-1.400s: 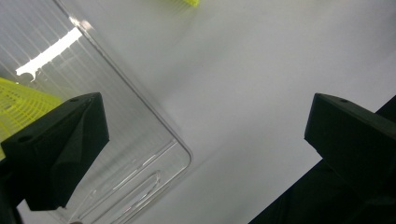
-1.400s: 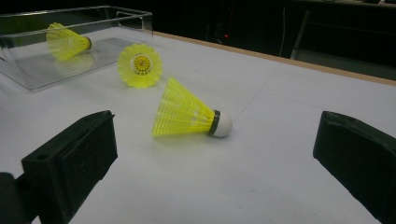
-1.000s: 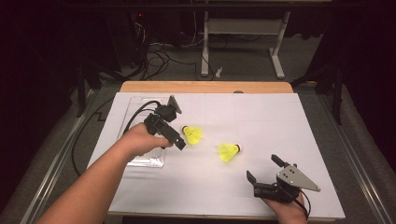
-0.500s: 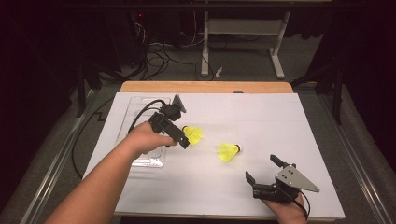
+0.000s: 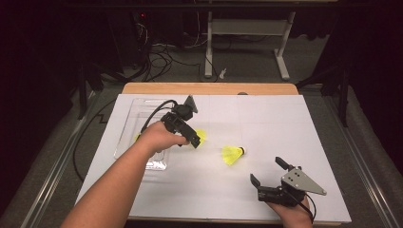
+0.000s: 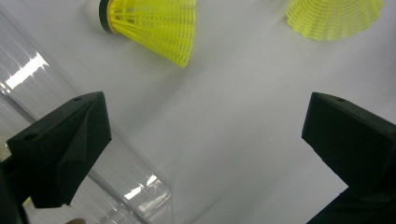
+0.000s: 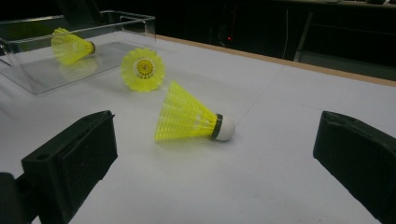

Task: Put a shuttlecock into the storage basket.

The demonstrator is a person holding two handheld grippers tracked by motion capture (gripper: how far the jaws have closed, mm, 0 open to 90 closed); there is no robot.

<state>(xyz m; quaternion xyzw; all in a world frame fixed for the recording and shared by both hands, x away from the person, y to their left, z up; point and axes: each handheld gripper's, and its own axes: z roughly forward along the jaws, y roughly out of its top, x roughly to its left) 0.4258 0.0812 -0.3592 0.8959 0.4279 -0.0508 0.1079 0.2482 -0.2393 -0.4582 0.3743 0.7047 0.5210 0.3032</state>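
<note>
Two yellow shuttlecocks lie on the white table. The nearer one (image 5: 233, 155) (image 7: 191, 117) rests on its side, its white cork pointing right in the right gripper view. The other (image 5: 201, 137) (image 7: 142, 69) lies just beside the clear tray (image 5: 124, 128) (image 7: 32, 81). My left gripper (image 5: 189, 134) (image 6: 205, 121) hovers open right by that second shuttlecock; two yellow skirts (image 6: 152, 25) (image 6: 334, 17) show beyond its jaws. My right gripper (image 5: 267, 171) (image 7: 215, 140) is open near the front edge, jaws facing the nearer shuttlecock. A third shuttlecock (image 7: 70, 46) lies inside the tray.
The wooden table edge (image 5: 209, 88) runs along the back. Beyond it are a desk frame (image 5: 247, 42) and floor cables (image 5: 161, 57). A cable (image 5: 154, 114) trails from the left gripper over the tray.
My left hand and gripper have shifted a little to the right, closer over the shuttlecock beside the tray. The right gripper and both shuttlecocks have stayed put.
</note>
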